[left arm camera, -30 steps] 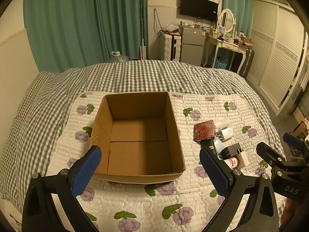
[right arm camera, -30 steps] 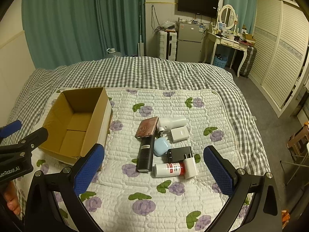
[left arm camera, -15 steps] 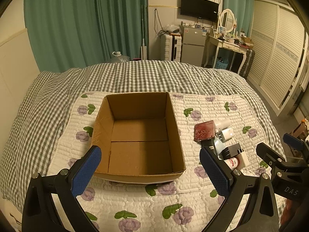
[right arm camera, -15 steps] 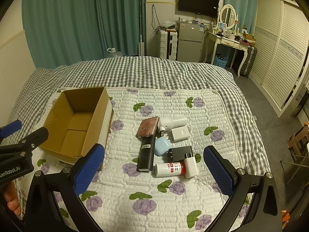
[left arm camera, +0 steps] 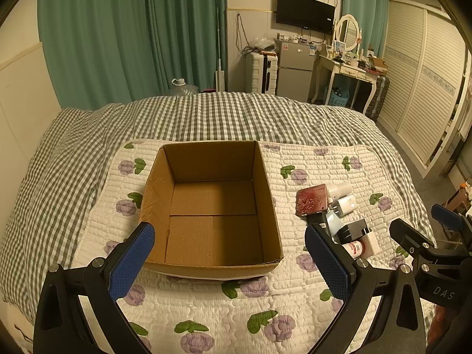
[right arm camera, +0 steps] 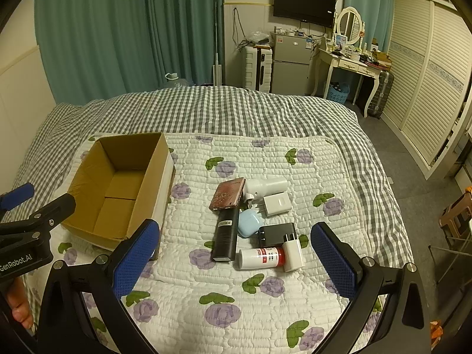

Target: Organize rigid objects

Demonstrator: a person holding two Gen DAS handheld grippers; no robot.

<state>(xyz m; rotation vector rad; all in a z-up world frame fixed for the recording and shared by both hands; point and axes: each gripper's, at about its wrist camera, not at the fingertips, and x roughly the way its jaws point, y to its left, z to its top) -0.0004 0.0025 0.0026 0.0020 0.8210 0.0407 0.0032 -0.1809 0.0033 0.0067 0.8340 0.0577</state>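
Right gripper spread wide, empty, hovering over the quilt; left gripper equally wide, empty, above the cardboard box. Box bare inside. Objects clustered right of it: red-capped bottle, black bar, white charger. Likely best: take the near bottle first, pinching across its body

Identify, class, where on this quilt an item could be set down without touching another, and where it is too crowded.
Free: the empty floor of the cardboard box; the floral quilt strip between the box and the black bar; the quilt near the open right gripper. Crowded: the cluster from red case down to the red-and-white bottle, where items touch.
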